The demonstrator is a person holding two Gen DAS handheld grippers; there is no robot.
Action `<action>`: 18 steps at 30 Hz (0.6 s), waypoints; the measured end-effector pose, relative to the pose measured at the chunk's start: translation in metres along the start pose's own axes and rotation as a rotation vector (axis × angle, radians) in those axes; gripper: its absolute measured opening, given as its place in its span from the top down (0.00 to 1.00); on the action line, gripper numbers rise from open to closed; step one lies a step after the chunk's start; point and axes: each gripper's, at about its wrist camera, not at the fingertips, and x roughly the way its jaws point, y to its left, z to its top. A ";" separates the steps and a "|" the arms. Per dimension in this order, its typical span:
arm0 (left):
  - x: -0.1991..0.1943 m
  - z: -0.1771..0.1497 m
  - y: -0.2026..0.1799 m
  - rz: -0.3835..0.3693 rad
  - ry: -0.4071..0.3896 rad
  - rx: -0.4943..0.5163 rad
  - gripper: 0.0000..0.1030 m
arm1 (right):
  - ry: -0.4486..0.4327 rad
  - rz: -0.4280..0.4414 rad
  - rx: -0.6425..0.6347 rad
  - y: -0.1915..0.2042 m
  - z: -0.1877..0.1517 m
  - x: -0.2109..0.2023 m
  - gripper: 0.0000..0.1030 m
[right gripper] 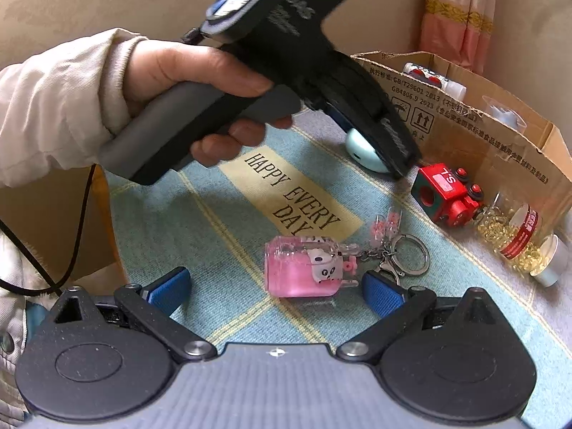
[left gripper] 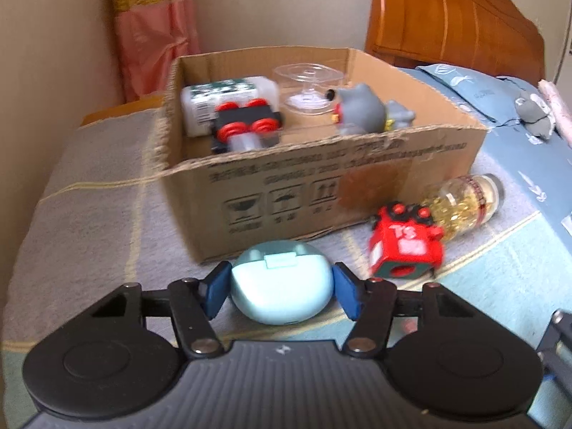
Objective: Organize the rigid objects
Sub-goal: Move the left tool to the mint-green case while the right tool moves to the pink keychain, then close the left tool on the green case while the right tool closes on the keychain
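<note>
My left gripper (left gripper: 282, 295) is shut on a pale blue oval case (left gripper: 279, 279), its blue pads pressing both sides just in front of the cardboard box (left gripper: 321, 182). The box holds a black toy with red wheels (left gripper: 246, 125), a white bottle (left gripper: 221, 100), a clear plastic stand (left gripper: 307, 85) and a grey figure (left gripper: 364, 111). Beside the box lie a red toy train (left gripper: 404, 246) and a bottle of golden capsules (left gripper: 464, 203). My right gripper (right gripper: 275, 295) stands open over a pink keychain bottle (right gripper: 304, 268) lying between its fingertips, untouched.
The bed cover (right gripper: 221, 214) reads HAPPY EVERY DAY. A person's hand (right gripper: 200, 82) in a cream sleeve holds the left gripper. A wooden headboard (left gripper: 447, 18), blue pillow (left gripper: 464, 85) and grey soft toy (left gripper: 536, 114) lie far right; a pink curtain (left gripper: 153, 35) hangs behind.
</note>
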 end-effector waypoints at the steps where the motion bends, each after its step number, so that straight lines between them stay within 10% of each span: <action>1: -0.003 -0.002 0.003 0.004 0.004 -0.002 0.41 | -0.001 -0.007 -0.009 0.002 0.001 -0.001 0.00; 10: -0.017 -0.016 0.020 0.035 0.010 0.007 0.41 | 0.003 -0.018 -0.038 0.006 0.012 0.004 0.04; 18: -0.014 -0.013 0.015 0.039 0.013 -0.008 0.35 | 0.013 -0.055 0.013 -0.011 0.015 -0.003 0.34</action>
